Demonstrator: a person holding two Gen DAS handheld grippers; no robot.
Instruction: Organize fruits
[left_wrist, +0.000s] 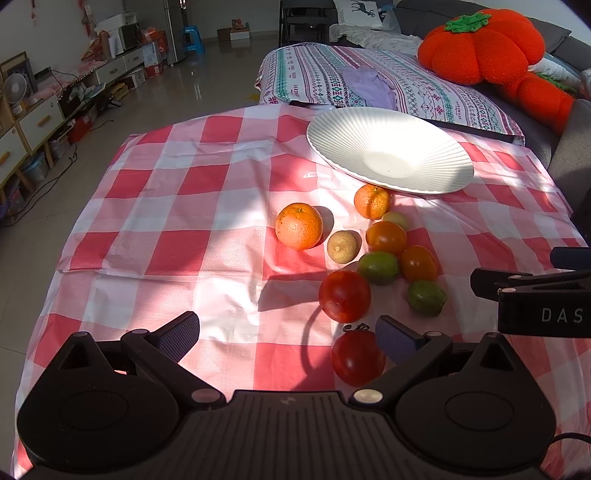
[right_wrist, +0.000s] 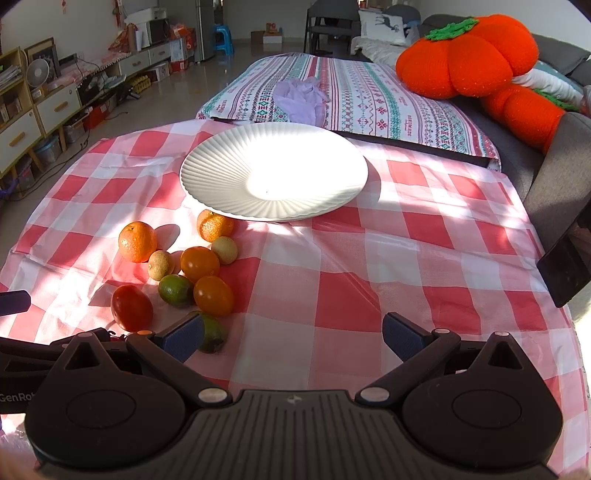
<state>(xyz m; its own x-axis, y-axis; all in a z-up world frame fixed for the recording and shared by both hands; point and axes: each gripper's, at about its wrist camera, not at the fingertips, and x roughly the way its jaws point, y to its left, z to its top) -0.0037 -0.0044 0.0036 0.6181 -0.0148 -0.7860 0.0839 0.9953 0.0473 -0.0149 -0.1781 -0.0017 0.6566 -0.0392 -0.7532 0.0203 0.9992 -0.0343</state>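
A pile of fruit lies on the red-checked cloth in front of a white ribbed plate (left_wrist: 332, 136) (right_wrist: 207, 162), which is empty. I see two mandarins (left_wrist: 299, 226) (right_wrist: 137, 242), orange tomatoes (left_wrist: 386, 237) (right_wrist: 199, 263), red tomatoes (left_wrist: 344, 295) (right_wrist: 131, 307), green limes (left_wrist: 378, 266) (right_wrist: 176, 290) and small tan longans (left_wrist: 342, 246) (right_wrist: 160, 264). My left gripper (left_wrist: 288, 338) is open, with a red tomato (left_wrist: 356, 357) beside its right finger. My right gripper (right_wrist: 293, 338) is open and empty, with a lime (right_wrist: 213, 334) by its left finger.
A patterned mattress (right_wrist: 369, 96) with a purple cloth (right_wrist: 301, 98) lies behind the table. A big orange plush (right_wrist: 469, 55) sits on the grey sofa at right. Cabinets line the left wall. The right gripper's body shows at the left wrist view's right edge (left_wrist: 535, 295).
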